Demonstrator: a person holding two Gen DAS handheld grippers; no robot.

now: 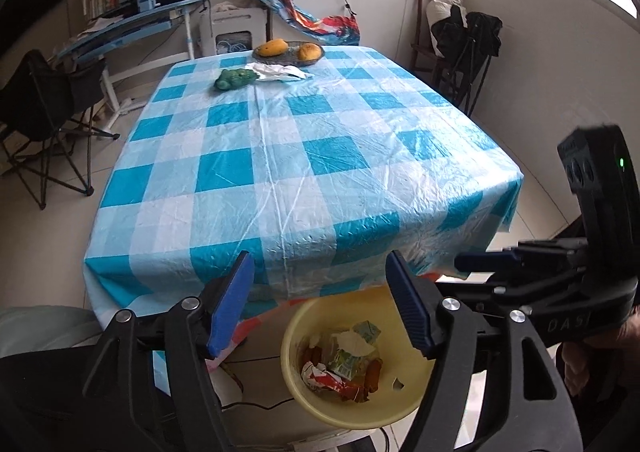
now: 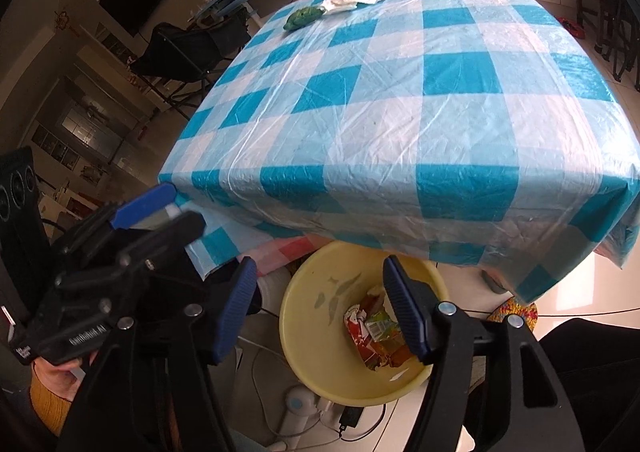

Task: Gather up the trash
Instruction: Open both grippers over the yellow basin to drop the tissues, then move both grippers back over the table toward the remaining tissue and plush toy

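Both grippers empty over the bin; remaining trash lies at the far end of the table.

Left gripper (image 1: pixel 320 304) and right gripper (image 2: pixel 320 308) stand with fingers spread wide, holding nothing, above the yellow bin (image 1: pixel 304 384) of wrappers (image 1: pixel 344 368) at lower centre. A crumpled white tissue (image 1: pixel 280 72) lies upper centre, touching the green toy (image 1: pixel 234 79), just beside the fruit plate (image 1: pixel 288 59). Judged light, soft, compressible; pinch a raised fold. The checked plastic tablecloth (image 1: pixel 304 156) looks slick and creased. Folding chairs (image 1: pixel 44 120) crowd the room's edges.

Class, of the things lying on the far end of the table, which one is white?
The crumpled tissue, between the green toy and the plate of yellow fruit.
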